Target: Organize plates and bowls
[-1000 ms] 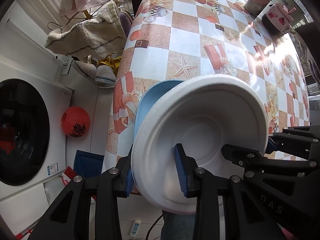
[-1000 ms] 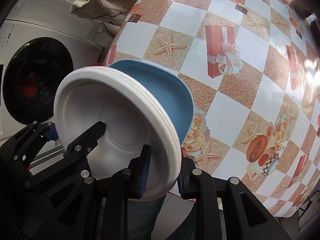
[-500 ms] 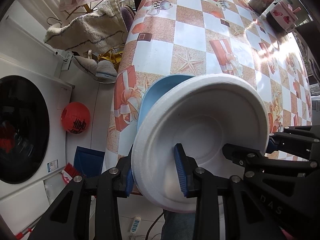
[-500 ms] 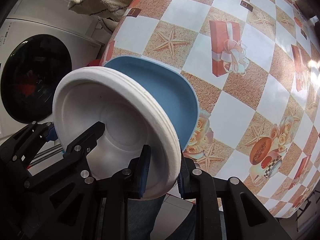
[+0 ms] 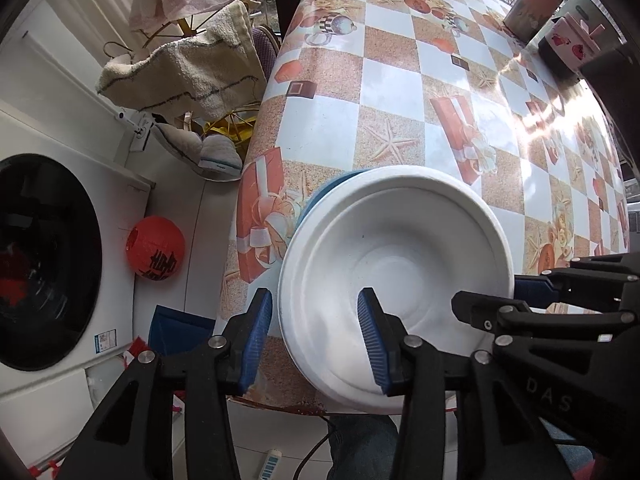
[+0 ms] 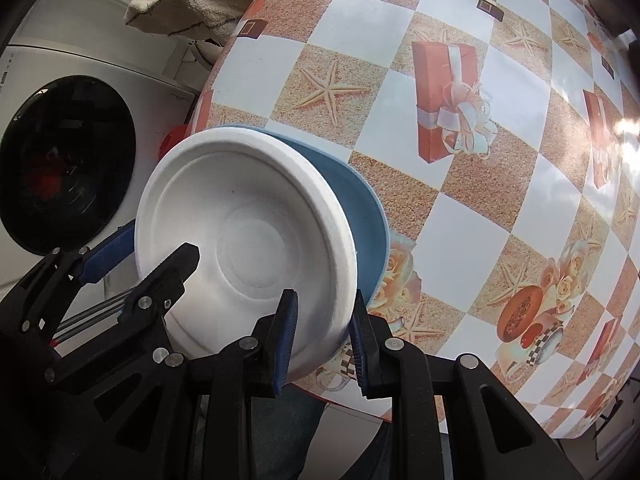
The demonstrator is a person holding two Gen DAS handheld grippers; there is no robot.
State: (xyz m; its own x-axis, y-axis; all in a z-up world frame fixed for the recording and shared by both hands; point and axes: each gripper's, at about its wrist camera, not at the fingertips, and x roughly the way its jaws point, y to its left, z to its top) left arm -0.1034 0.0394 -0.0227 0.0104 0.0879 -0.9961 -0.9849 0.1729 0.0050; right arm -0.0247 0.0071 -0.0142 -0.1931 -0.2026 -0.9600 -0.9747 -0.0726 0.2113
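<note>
A white paper bowl (image 5: 396, 264) sits on a blue plate (image 5: 320, 196) near the table's front left corner; both also show in the right wrist view, the bowl (image 6: 244, 236) above the plate (image 6: 364, 216). My left gripper (image 5: 316, 336) straddles the bowl's left rim with its jaws spread and a gap to the rim. My right gripper (image 6: 322, 336) straddles the bowl's right rim, with its pads (image 6: 286, 332) close on either side of it. Each gripper appears in the other's view.
The table (image 5: 400, 92) has a checkered cloth with starfish and gift prints. A pink cylinder (image 5: 536, 0) and a small box (image 5: 568, 40) stand at the far right. Left of the table are a washing machine (image 5: 48, 260), a red lantern (image 5: 156, 254) and towels on a rack (image 5: 188, 68).
The bowl and plate have come down from a tilted, lifted pose to lie nearly flat on the table corner. My left gripper's jaws have opened off the rim.
</note>
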